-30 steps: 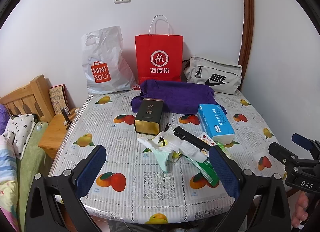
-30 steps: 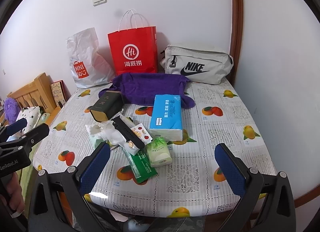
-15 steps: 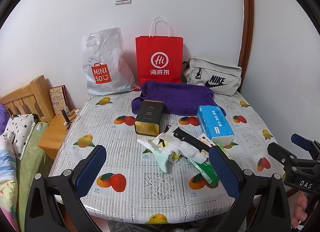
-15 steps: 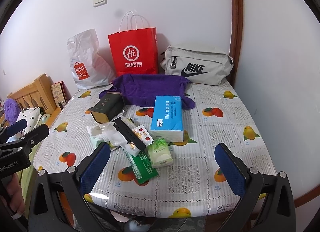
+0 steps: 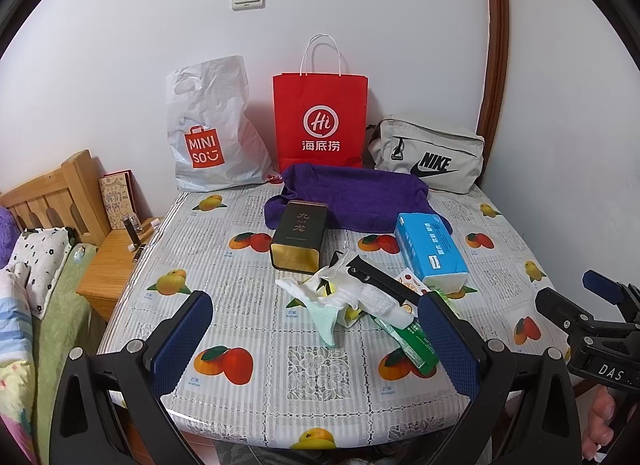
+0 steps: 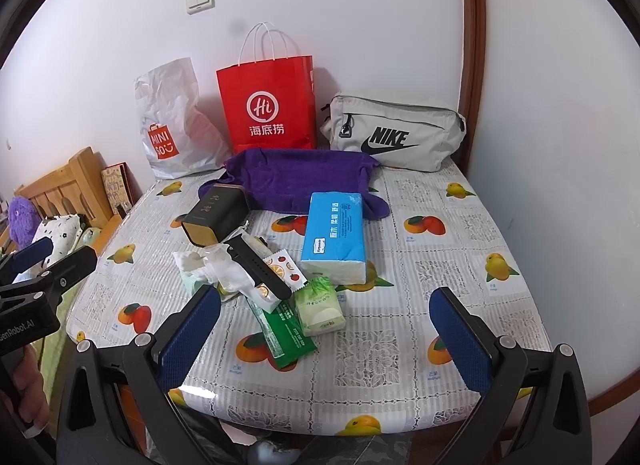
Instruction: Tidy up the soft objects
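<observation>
A purple towel (image 5: 356,199) (image 6: 304,181) lies at the back of the fruit-print table (image 5: 240,293) (image 6: 440,277). A blue tissue pack (image 5: 430,251) (image 6: 334,235) lies in front of it. A heap of crumpled white cloths (image 5: 344,297) (image 6: 216,265), a black strap (image 6: 260,269), a small green tissue pack (image 6: 320,307) and a green sachet (image 6: 286,335) lie mid-table. My left gripper (image 5: 316,341) and right gripper (image 6: 324,339) are both open and empty, held above the near table edge.
A dark tea tin (image 5: 300,235) lies by the towel. A white Miniso bag (image 5: 212,129), a red paper bag (image 5: 320,117) and a grey Nike pouch (image 5: 428,159) stand against the back wall. A wooden bed and nightstand (image 5: 116,261) are at the left.
Both grippers have drifted slightly; the views shifted a little. Nothing on the table has moved.
</observation>
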### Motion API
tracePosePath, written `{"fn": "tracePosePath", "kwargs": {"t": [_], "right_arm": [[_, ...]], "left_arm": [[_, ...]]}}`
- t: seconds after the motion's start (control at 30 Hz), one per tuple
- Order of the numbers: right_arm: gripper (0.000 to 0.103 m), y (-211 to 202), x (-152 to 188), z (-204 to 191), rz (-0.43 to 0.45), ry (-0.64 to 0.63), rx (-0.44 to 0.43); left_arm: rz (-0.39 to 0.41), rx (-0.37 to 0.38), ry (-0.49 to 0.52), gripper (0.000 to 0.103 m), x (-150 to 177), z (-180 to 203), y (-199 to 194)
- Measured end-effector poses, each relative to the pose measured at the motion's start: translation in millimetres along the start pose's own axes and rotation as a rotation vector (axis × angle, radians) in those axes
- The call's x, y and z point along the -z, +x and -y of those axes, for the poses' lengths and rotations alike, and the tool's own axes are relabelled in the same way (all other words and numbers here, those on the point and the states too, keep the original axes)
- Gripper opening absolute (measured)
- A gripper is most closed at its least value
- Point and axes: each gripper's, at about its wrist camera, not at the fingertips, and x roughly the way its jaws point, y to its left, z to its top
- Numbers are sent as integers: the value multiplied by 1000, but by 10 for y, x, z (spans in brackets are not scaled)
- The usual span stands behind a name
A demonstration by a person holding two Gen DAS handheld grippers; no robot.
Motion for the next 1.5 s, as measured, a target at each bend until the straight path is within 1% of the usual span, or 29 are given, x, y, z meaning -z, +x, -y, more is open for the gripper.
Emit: {"fn": "tracePosePath", "kwargs": {"t": [0.8, 1.07, 1.17, 1.33, 1.43, 1.5], "right_arm": [[103, -26, 11, 19, 10, 13, -3], [103, -29, 12, 18, 9, 16, -3], [103, -14, 11, 13, 7, 13, -1], [103, 56, 10, 32, 7, 12, -5], [103, 169, 35, 65, -6, 20, -14], [103, 264, 54, 85, -21, 24, -18]], "left_arm": [[-3, -1, -5, 103, 10, -26, -13], [-19, 29, -12, 103, 22, -9, -12], [-23, 41, -11, 103, 33, 10, 25], [-26, 36, -21, 103, 44, -29, 148], [-27, 17, -29, 103, 77, -77, 260], [-36, 17, -34, 103, 106, -113, 381]]}}
